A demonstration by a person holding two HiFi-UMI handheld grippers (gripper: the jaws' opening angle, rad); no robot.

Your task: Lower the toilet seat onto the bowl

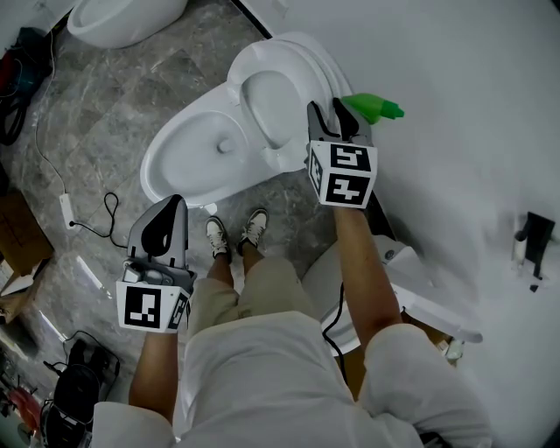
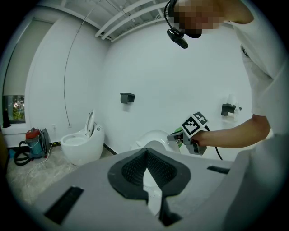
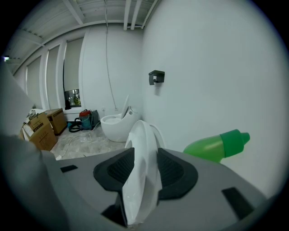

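A white toilet stands against the wall, its bowl [image 1: 188, 162] open. Its toilet seat [image 1: 249, 74] is raised, leaning back towards the wall. My right gripper [image 1: 332, 114] reaches the seat's right edge. In the right gripper view that white seat edge [image 3: 142, 131] runs between the two dark pads [image 3: 118, 169], which press on it from both sides. My left gripper [image 1: 166, 214] hangs low at the left, apart from the toilet, jaws together and holding nothing. In the left gripper view, past the left gripper [image 2: 146, 167], the right gripper [image 2: 187, 133] shows at the toilet [image 2: 151, 140].
A green spray bottle [image 1: 372, 107] sits just right of the seat. My shoes [image 1: 236, 234] stand in front of the bowl. A second toilet [image 1: 122, 17] is at the far left, a cardboard box [image 1: 17, 232] and a cable [image 1: 87, 223] on the floor, another white fixture [image 1: 420, 289] at the right.
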